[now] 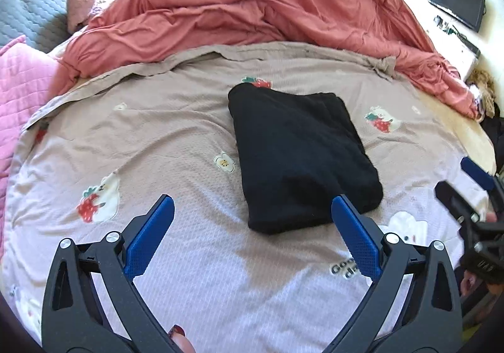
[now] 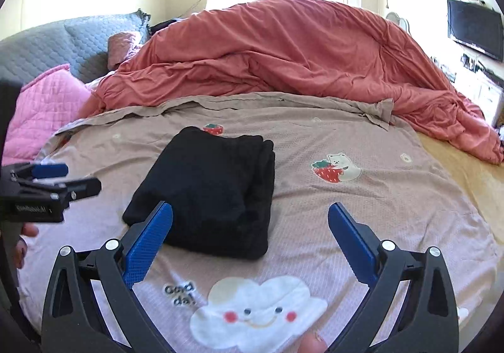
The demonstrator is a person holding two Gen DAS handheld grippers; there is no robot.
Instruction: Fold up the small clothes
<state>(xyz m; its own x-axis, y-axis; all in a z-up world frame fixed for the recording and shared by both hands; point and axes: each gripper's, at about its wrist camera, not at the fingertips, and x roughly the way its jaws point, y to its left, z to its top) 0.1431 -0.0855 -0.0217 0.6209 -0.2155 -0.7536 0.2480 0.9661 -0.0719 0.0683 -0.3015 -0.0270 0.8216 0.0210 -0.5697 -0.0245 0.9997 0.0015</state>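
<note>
Black garment folded on the bed, both grippers released

Your left gripper [image 1: 252, 211] and right gripper [image 2: 250, 217] hang spread and empty just short of the black garment [image 1: 299, 157] on the bedspread [image 1: 141, 132]. Press the bundle flat before moving on. Only the right view shows its stacked layers at the far edge.
</note>
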